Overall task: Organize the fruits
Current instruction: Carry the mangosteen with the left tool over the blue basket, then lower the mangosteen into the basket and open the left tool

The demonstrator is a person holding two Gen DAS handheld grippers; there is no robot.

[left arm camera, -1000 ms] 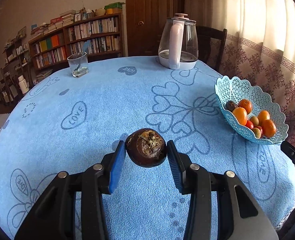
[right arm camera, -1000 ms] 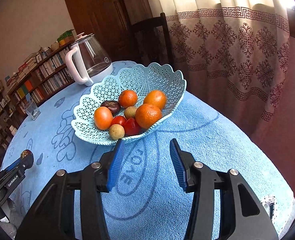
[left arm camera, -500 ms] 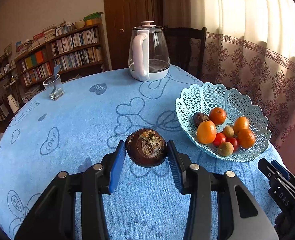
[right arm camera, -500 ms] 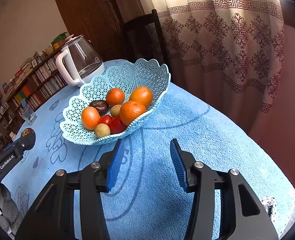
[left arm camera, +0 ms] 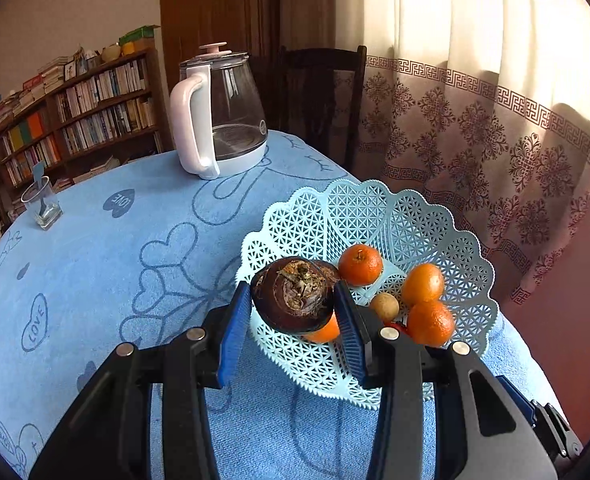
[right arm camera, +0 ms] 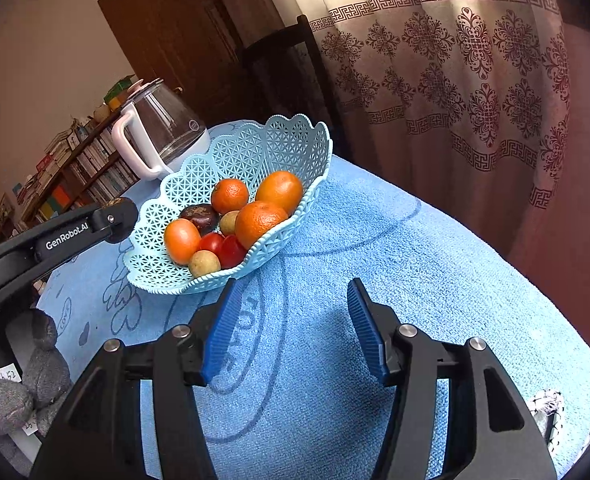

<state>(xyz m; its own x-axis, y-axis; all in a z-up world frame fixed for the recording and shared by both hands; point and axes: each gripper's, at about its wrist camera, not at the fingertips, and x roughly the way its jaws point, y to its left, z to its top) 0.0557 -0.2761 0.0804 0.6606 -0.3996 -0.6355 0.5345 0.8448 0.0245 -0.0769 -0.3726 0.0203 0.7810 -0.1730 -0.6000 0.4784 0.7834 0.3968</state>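
My left gripper [left arm camera: 293,306] is shut on a dark brown round fruit [left arm camera: 295,294] with a dried stem end, held above the near left rim of the light blue lattice basket [left arm camera: 435,224]. Inside the basket lie several oranges [left arm camera: 361,265], small tan fruits [left arm camera: 384,306] and red ones. In the right wrist view the same basket [right arm camera: 255,152] holds oranges [right arm camera: 281,191], a dark fruit [right arm camera: 199,216], red tomatoes [right arm camera: 225,246] and tan fruits [right arm camera: 204,264]. My right gripper [right arm camera: 291,320] hovers over the blue cloth just in front of the basket, its jaws opening with nothing between them. The left gripper's arm [right arm camera: 67,232] reaches in from the left.
A glass kettle with a white handle [left arm camera: 219,116] stands at the back of the round table, a drinking glass [left arm camera: 42,204] at the far left. A dark chair [left arm camera: 321,96] and patterned curtain [left arm camera: 495,128] sit behind the table. Bookshelves [left arm camera: 75,120] line the left wall.
The left gripper has carried the dark fruit rightward across the table to just above the basket's rim. The right gripper's jaws have widened a little; it stayed in place.
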